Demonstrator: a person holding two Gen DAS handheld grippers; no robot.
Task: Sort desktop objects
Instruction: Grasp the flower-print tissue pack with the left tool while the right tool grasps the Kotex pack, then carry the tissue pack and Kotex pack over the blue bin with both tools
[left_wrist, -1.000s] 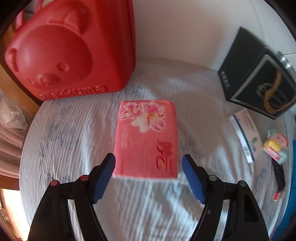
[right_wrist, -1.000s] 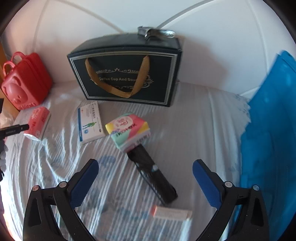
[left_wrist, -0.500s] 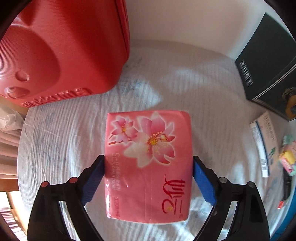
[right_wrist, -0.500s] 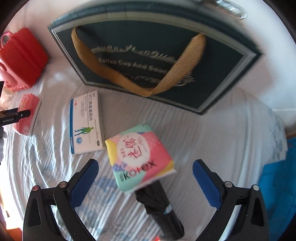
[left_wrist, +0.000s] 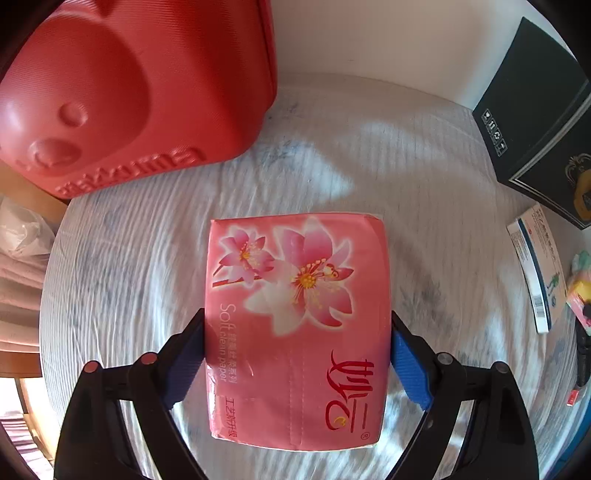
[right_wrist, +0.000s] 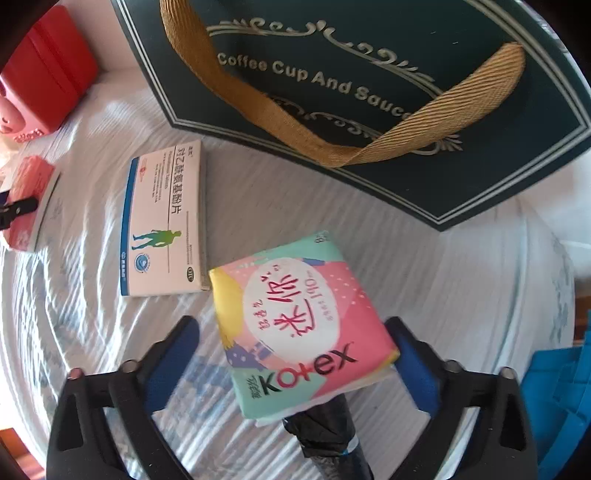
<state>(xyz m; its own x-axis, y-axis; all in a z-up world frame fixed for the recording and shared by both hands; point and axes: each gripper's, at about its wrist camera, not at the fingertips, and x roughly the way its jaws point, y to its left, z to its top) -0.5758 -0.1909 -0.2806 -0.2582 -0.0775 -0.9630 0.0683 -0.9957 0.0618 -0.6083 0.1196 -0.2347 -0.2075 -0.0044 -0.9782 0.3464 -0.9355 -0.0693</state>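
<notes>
A pink tissue pack (left_wrist: 295, 325) with a flower print lies on the white cloth. My left gripper (left_wrist: 297, 363) straddles it, both blue pads touching its sides. The pack also shows far left in the right wrist view (right_wrist: 26, 199). A colourful Kotex pack (right_wrist: 299, 325) rests partly on a dark folded umbrella (right_wrist: 328, 439). My right gripper (right_wrist: 295, 362) is open around the Kotex pack, its right pad at the pack's corner and its left pad clear of it.
A red bear-face case (left_wrist: 122, 85) stands behind the tissue pack. A dark gift bag (right_wrist: 369, 85) with a gold strap stands behind the Kotex pack. A white-and-blue medicine box (right_wrist: 162, 221) lies left of it. Blue fabric (right_wrist: 561, 406) lies at the right edge.
Both grippers moved forward. The left one slid around the tissue pack and its jaws narrowed onto its sides. The right one came down around the Kotex pack.
</notes>
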